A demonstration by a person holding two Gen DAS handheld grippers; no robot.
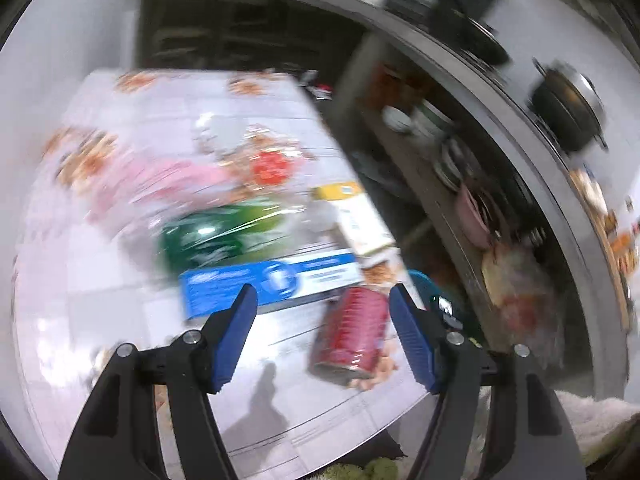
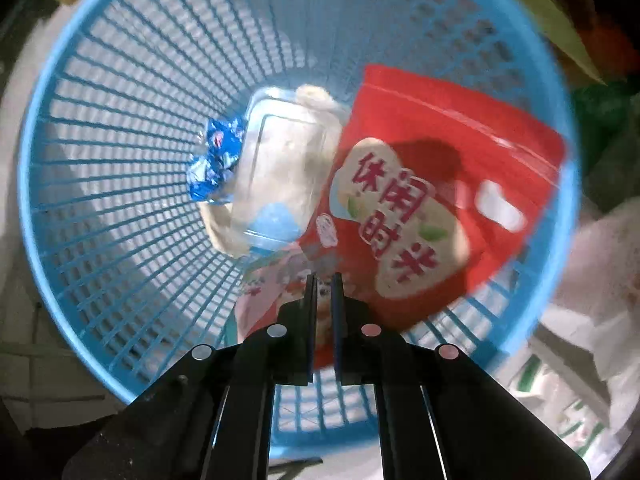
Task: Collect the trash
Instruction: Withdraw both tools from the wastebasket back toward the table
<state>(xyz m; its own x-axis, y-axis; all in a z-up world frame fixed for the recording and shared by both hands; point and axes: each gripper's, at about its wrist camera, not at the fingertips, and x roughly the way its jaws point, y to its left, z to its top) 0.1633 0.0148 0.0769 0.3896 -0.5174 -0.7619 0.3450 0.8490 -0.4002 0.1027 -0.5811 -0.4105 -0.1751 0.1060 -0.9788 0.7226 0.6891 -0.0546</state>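
On the tabletop [image 1: 100, 280] a blue box [image 1: 272, 284], a green packet [image 1: 216, 236] and a red can [image 1: 352, 332] lie near its right edge. The left gripper [image 1: 322, 320] hangs above them, fingers wide apart, holding nothing. The right gripper [image 2: 323, 280], fingers together and empty, points into the blue basket [image 2: 100, 200], which holds a red pouch [image 2: 432, 200], a clear tray [image 2: 280, 172] and a blue wrapper [image 2: 216, 156].

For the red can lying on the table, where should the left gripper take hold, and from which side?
Grip the red can across its round body, mid-length, coming down from above. It lies on its side, so its curved flanks suit the open left gripper.
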